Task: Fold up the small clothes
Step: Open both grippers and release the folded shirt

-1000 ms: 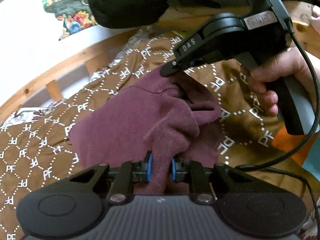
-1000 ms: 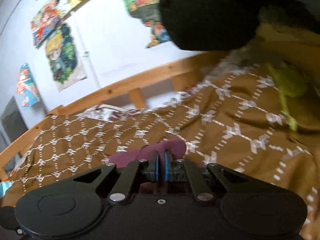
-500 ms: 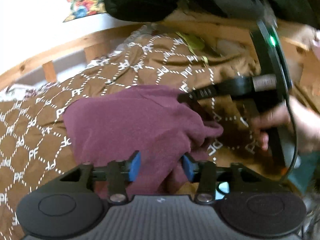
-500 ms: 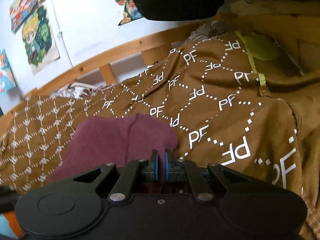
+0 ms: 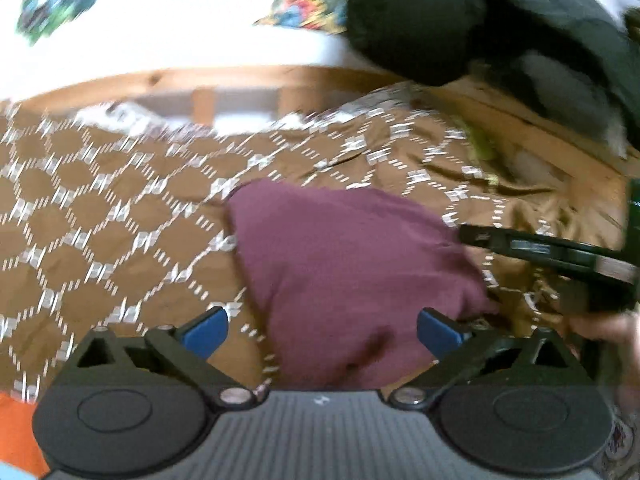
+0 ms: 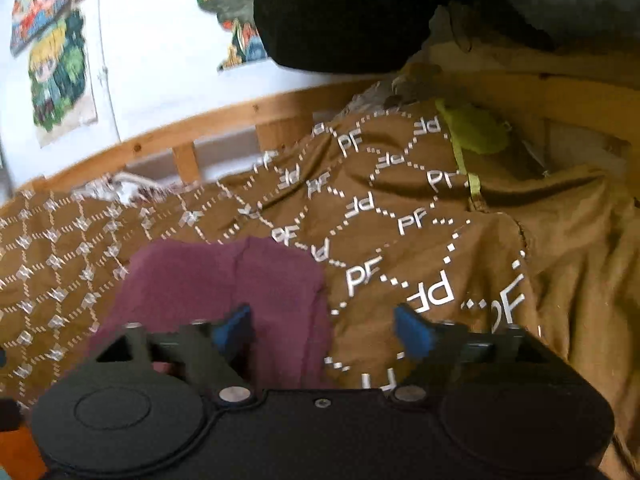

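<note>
Left wrist view: the soft maroon knit garment [image 5: 352, 276] lies folded on the brown PF-patterned bedspread [image 5: 120, 240], and the left gripper [image 5: 322, 330] stands with jaws wide apart astride its near edge, holding nothing. The right gripper [image 6: 322, 326] is likewise spread wide and empty at the garment's [image 6: 224, 280] near right corner. Looks light, limp and non-slip, so I'd pinch a doubled edge or corner; a single layer would likely drag and undo the fold.
</note>
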`<action>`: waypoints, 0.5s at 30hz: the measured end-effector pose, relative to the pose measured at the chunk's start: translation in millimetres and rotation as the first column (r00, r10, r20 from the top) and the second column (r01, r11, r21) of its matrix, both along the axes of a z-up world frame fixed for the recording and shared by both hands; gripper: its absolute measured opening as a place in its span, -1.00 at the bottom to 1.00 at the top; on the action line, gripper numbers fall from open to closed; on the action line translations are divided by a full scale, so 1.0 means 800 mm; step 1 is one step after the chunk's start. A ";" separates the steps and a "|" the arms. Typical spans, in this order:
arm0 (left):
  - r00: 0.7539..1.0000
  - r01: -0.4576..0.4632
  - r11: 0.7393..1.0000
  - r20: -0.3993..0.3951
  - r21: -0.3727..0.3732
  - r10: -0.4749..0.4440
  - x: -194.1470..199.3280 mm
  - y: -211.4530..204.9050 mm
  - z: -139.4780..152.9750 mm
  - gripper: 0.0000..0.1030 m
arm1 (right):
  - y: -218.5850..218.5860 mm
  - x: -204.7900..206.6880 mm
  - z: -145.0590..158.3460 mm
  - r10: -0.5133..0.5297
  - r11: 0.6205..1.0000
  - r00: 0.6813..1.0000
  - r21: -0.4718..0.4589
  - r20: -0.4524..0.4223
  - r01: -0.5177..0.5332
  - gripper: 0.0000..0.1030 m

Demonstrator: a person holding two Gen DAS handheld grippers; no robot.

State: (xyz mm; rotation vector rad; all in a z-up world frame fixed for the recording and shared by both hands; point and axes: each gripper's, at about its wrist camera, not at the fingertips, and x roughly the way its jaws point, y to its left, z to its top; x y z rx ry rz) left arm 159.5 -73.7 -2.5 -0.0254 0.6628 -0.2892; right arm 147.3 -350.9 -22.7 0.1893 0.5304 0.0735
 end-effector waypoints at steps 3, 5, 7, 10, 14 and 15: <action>0.995 -0.069 0.996 -0.083 -0.065 0.063 0.014 0.020 -0.012 0.99 | 0.010 -0.015 0.007 0.022 1.000 0.999 0.009 0.025 -0.022 0.88; 0.988 -0.104 0.989 -0.129 -0.106 0.090 0.021 0.033 -0.023 0.99 | 0.018 -0.023 0.007 0.046 0.999 0.998 0.000 0.032 -0.046 0.97; 0.981 -0.126 0.983 -0.166 -0.132 0.103 0.024 0.043 -0.032 0.99 | 0.027 -0.026 0.004 0.070 0.997 0.997 -0.018 0.022 -0.070 0.98; 0.975 -0.128 0.980 -0.199 -0.154 0.096 0.027 0.051 -0.045 0.99 | 0.038 -0.033 -0.008 0.095 0.993 0.995 -0.068 -0.006 -0.095 0.98; 0.966 -0.126 0.980 -0.243 -0.156 0.086 0.029 0.053 -0.060 1.00 | 0.043 -0.034 -0.028 0.090 0.987 0.993 -0.127 -0.081 -0.100 0.98; 0.965 -0.124 0.981 -0.246 -0.148 0.085 0.029 0.052 -0.063 1.00 | 0.042 -0.034 -0.033 0.087 0.987 0.991 -0.125 -0.098 -0.099 0.99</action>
